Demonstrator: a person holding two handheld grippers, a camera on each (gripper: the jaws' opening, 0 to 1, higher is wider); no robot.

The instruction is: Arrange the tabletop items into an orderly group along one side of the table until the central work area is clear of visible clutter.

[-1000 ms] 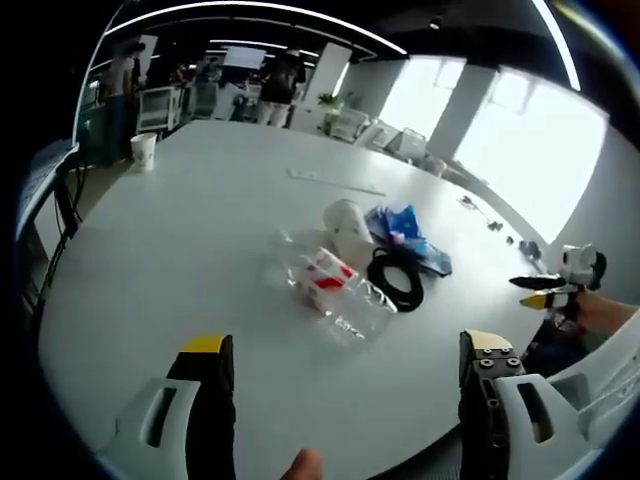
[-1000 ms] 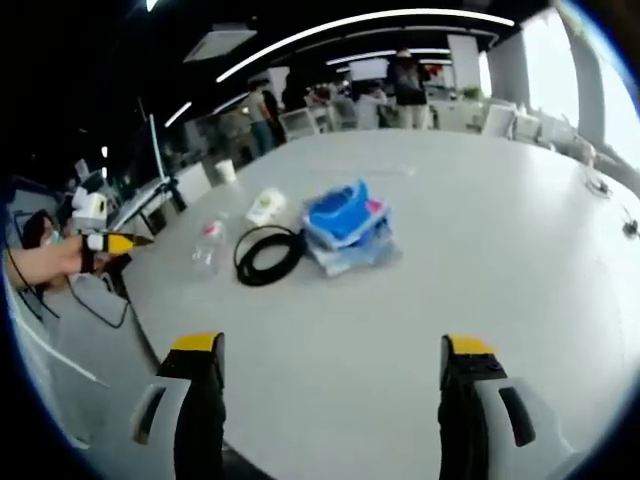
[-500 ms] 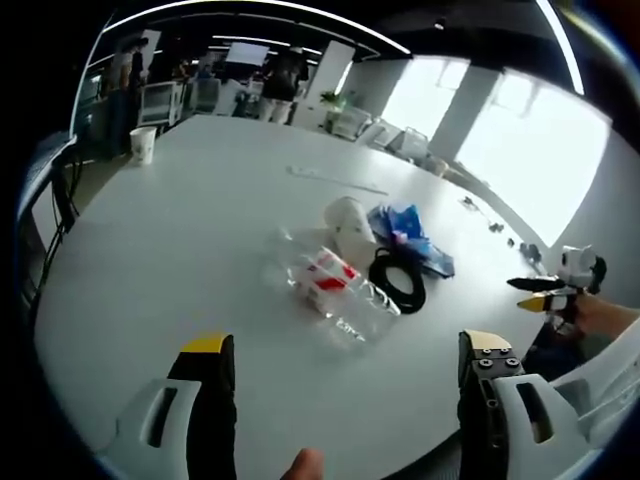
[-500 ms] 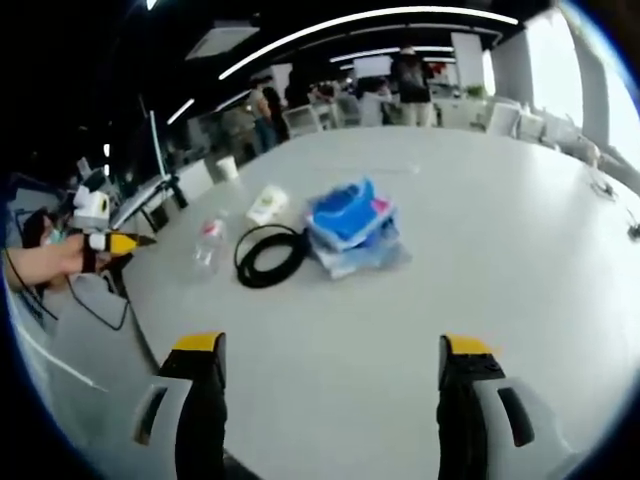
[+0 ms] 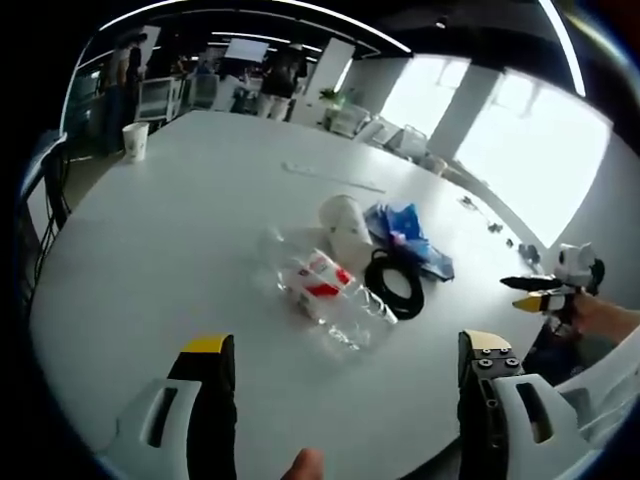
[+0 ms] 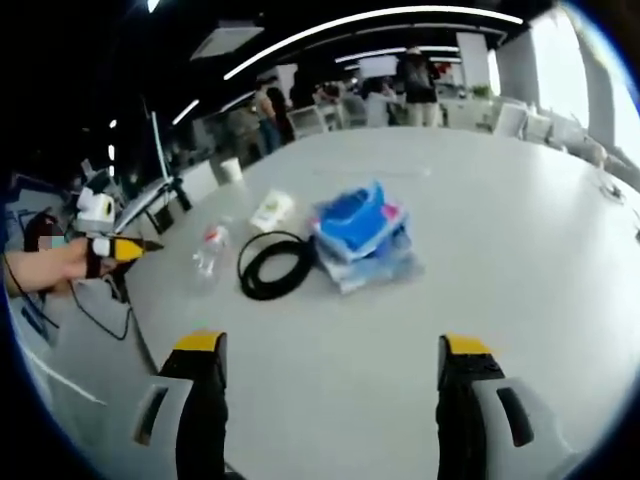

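Left gripper view and right gripper view of a large white table point(image 5: 180, 230) bearing a small cluster of items. The left gripper point(image 5: 345, 355) has its two yellow-tipped jaws spread wide with nothing between them, and the right gripper point(image 6: 327, 358) likewise stands wide open and empty; both hang over the near table edge, well short of the cluster. Ahead of the left jaws, and nearest to them, lies a clear plastic bottle point(image 5: 322, 297) on its side; whether it holds any liquid cannot be judged, and its red-and-white label is too blurred to read. Just beyond it sits a white object point(image 5: 345, 222) whose kind is unclear, and toward the right jaw a coil of black cable point(image 5: 392, 283) lies beside a blue-and-clear pile of plastic bags point(image 5: 405, 233), whose contents are indistinct apart from a pink patch. A paper cup point(image 5: 135, 141) stands far off, beyond the left jaw, near the table's edge; its inside is hidden. A thin pale strip point(image 5: 330, 178) lies farther back, unidentifiable. In the right gripper view the same cluster lies ahead, between the jaws and somewhat toward the left one. The background holds chairs and standing people, too small to detail.
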